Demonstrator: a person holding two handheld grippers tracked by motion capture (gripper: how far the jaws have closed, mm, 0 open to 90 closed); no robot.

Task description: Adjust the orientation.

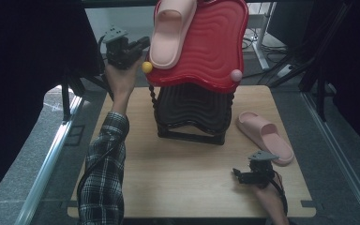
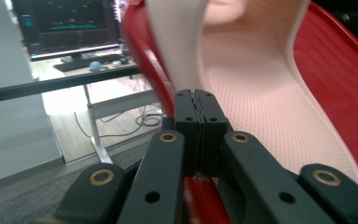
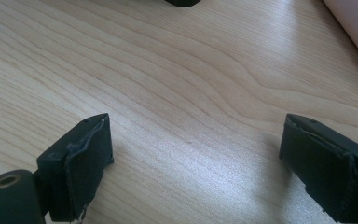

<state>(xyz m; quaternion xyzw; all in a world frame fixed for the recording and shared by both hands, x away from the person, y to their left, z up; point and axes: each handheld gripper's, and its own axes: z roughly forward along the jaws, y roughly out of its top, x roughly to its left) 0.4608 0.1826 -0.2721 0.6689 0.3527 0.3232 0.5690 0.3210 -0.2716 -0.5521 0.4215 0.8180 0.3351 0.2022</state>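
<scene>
A pink slipper [image 1: 171,33] lies on the red wavy top tier [image 1: 211,47] of a small rack. My left gripper [image 1: 138,47] is raised at that tier's left edge, shut, its tips right at the slipper's side. In the left gripper view the left gripper [image 2: 196,100] has its pads pressed together with nothing seen between them, and the slipper's insole [image 2: 251,93] and the red tier [image 2: 335,70] lie just beyond. A second pink slipper [image 1: 265,136] rests on the table at the right. My right gripper [image 1: 238,176] [image 3: 196,158] hovers open low over the wooden table, empty.
The rack's black lower tier [image 1: 192,110] stands at the back middle of the wooden table [image 1: 178,178]. A yellow knob [image 1: 147,67] and a pink knob [image 1: 236,75] cap its posts. A metal rail [image 1: 51,154] runs along the left. A monitor [image 2: 65,23] stands beyond.
</scene>
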